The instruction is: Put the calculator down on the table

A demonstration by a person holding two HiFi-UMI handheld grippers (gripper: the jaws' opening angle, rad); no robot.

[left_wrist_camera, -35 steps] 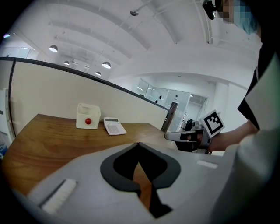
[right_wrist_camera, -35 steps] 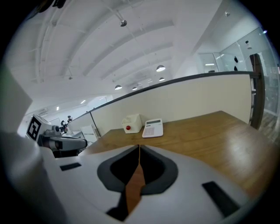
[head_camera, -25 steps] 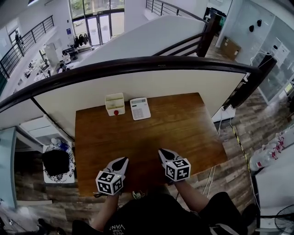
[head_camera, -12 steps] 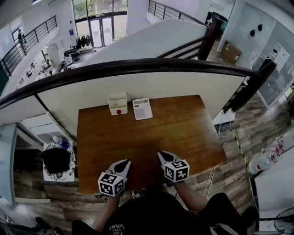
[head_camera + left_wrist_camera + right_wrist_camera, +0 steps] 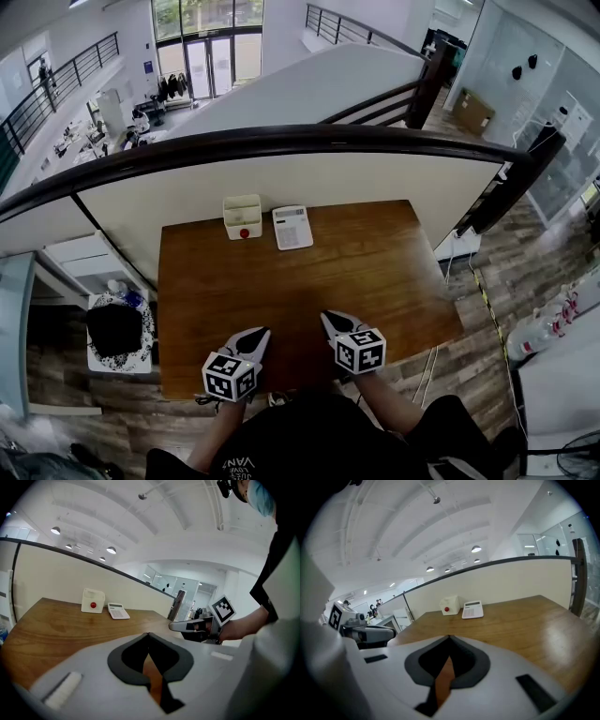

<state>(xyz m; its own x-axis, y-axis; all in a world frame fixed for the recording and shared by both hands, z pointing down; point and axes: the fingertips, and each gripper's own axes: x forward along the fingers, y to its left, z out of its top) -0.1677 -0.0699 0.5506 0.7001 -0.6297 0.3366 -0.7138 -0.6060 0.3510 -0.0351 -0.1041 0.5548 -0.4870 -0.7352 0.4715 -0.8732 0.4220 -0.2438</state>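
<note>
The white calculator [image 5: 292, 227] lies flat at the far edge of the brown wooden table [image 5: 375, 272], right of a white box with a red button [image 5: 243, 217]. It also shows small in the left gripper view, the calculator [image 5: 118, 611], and in the right gripper view, the calculator [image 5: 473, 610]. My left gripper [image 5: 261, 333] and right gripper [image 5: 328, 317] hover over the near edge of the table, far from the calculator. Both are shut with nothing between the jaws, as seen at the left gripper [image 5: 148, 634] and right gripper [image 5: 449, 638].
A low cream wall with a dark curved handrail [image 5: 281, 141] runs behind the table. A white cabinet with a black item on it [image 5: 117, 333] stands left of the table. The white box [image 5: 92, 601] sits beside the calculator.
Both grippers stay near the table's front edge, shut. The head view has shifted slightly, so the table and calculator sit a little lower in the picture.
</note>
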